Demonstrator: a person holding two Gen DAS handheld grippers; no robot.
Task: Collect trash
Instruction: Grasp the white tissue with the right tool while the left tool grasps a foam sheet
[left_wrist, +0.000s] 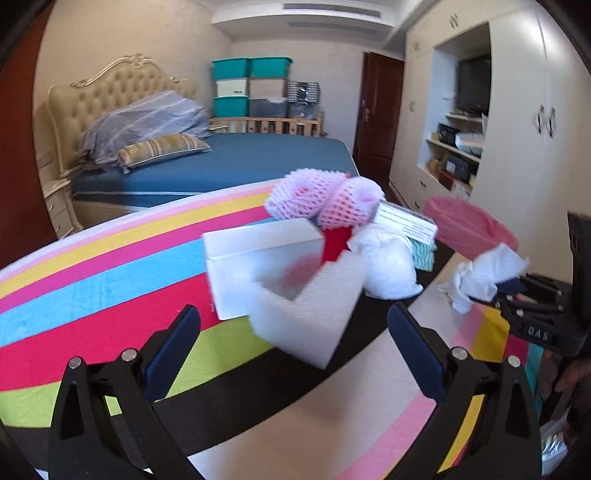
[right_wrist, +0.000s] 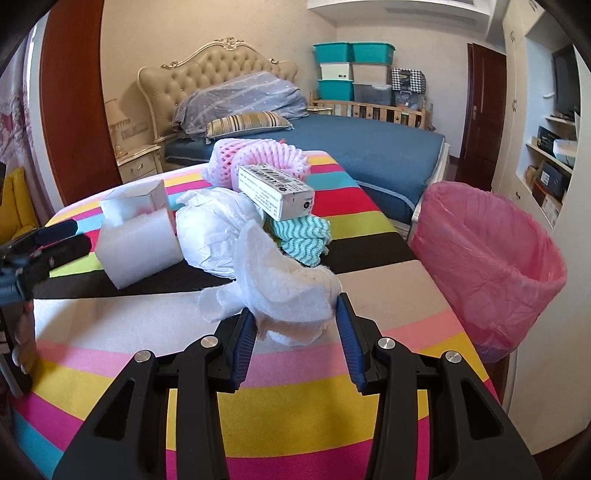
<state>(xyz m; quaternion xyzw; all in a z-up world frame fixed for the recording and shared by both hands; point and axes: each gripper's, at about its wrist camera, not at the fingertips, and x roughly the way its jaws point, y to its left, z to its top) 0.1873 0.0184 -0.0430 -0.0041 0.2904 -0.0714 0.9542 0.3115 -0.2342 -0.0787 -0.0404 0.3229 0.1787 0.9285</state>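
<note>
Nearest the right wrist camera, the right gripper (right_wrist: 295, 317) was clenched on a crumpled white tissue (right_wrist: 284, 295), its blue pads pressing the wad from both sides; a loose tail of paper hung off to the left. The tissue looked lifted clear of the striped cloth (right_wrist: 295, 402) in the left view, though I cannot be sure it was fully off the surface.

Just to the right, beside the table edge, stood the bin (right_wrist: 491, 266), lined in pink plastic and open at the top. To do this step well, I judge the tissue should be carried sideways over the rim before letting go, high enough that the hanging tail does not catch the liner and drag it inward. Soft paper can cling to a pad, so a wide release right over the mouth seems wise.

On the other side, the left gripper (left_wrist: 293, 332) stood released, jaws wide, with a white foam block (left_wrist: 310, 314) just ahead of them and untouched.

Farther back lay the rest of the trash: a white box (left_wrist: 258, 258), a white bag (right_wrist: 218, 229), a teal cloth (right_wrist: 306, 232), a barcoded carton (right_wrist: 277, 192) and pink foam netting (right_wrist: 255, 155). Beyond them was a bed (right_wrist: 369, 147).
</note>
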